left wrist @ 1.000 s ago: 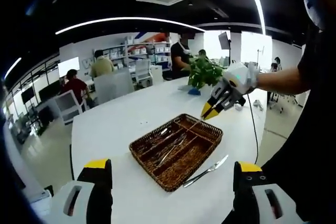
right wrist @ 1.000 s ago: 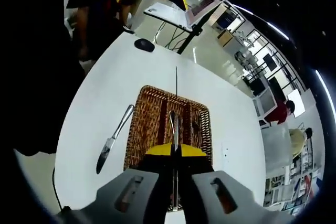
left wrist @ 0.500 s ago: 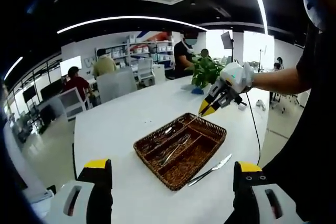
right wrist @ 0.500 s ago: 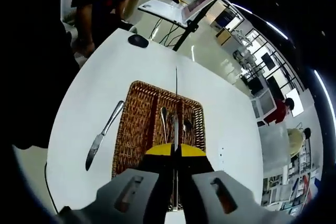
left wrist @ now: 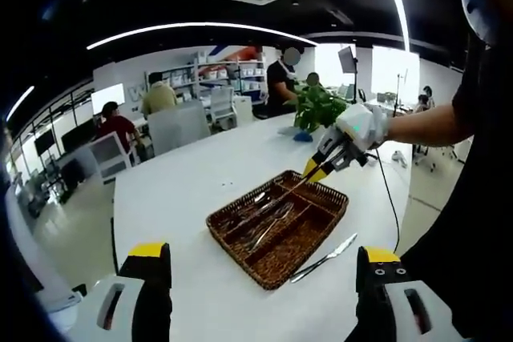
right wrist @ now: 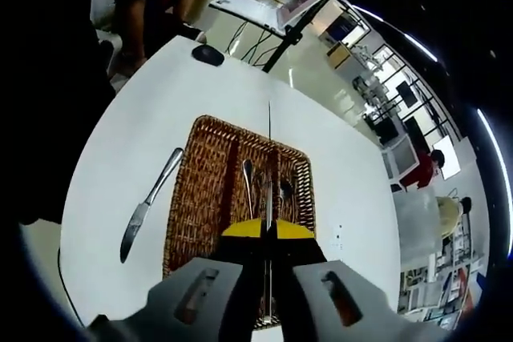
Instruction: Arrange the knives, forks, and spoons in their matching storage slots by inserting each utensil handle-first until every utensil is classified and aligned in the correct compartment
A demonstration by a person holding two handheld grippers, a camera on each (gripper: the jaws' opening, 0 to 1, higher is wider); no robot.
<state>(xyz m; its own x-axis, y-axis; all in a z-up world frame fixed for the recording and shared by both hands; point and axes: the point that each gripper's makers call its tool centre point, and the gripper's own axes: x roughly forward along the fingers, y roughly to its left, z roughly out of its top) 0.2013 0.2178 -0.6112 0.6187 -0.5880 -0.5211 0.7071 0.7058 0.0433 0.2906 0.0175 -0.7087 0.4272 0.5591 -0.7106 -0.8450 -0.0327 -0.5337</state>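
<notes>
Right gripper (right wrist: 268, 226) has dropped toward the wicker tray (right wrist: 210, 198), jaws clamped on a utensil for slotting; left gripper (left wrist: 260, 258) jaws wide, knife (right wrist: 150, 204) beside.

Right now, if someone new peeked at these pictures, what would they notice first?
Probably the brown wicker tray in the middle of the white table, with shiny cutlery lying in its slots. The right gripper hangs over its far end, shut on a thin utensil. One knife lies alone on the table beside the tray.

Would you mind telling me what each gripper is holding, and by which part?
The right gripper is shut on a thin utensil, end unclear. The left gripper is open, holding nothing.
</notes>
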